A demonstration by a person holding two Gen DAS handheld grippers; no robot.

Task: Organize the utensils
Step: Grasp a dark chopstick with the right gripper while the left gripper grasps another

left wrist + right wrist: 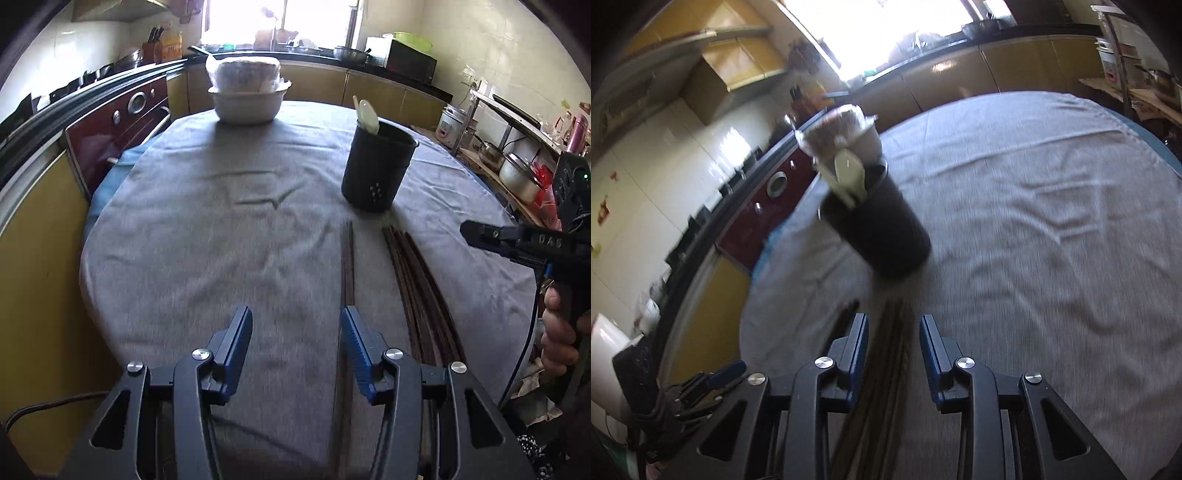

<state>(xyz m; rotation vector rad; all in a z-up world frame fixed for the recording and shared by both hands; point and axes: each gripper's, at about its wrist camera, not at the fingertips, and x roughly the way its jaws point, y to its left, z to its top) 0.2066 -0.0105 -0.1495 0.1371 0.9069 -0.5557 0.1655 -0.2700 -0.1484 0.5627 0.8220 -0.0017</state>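
While the round table (pixel 207 236) under its grey cloth fills both views, the left gripper (pixel 295 332) hangs over the near edge with its blue pads apart and nothing between them. A lone pair of dark chopsticks (pixel 348 266) lies on the cloth, running from 12 o'clock of that gripper's right pad down under it. Beside it, toward 2 o'clock, a bundle of chopsticks (pixel 417 280) lies fanned on the cloth. The black utensil holder (pixel 376 166) stands upright at 1 o'clock, a pale spoon (pixel 367 116) sticking out of it. White stacked bowls (pixel 245 92) sit at 12 o'clock, far side. The right gripper (pixel 894 347) is released too; the bundle (pixel 886 354) runs between its open pads, though blur makes it hard to say whether either pad touches it. A hand (pixel 557 325) grips its handle at 3 o'clock.
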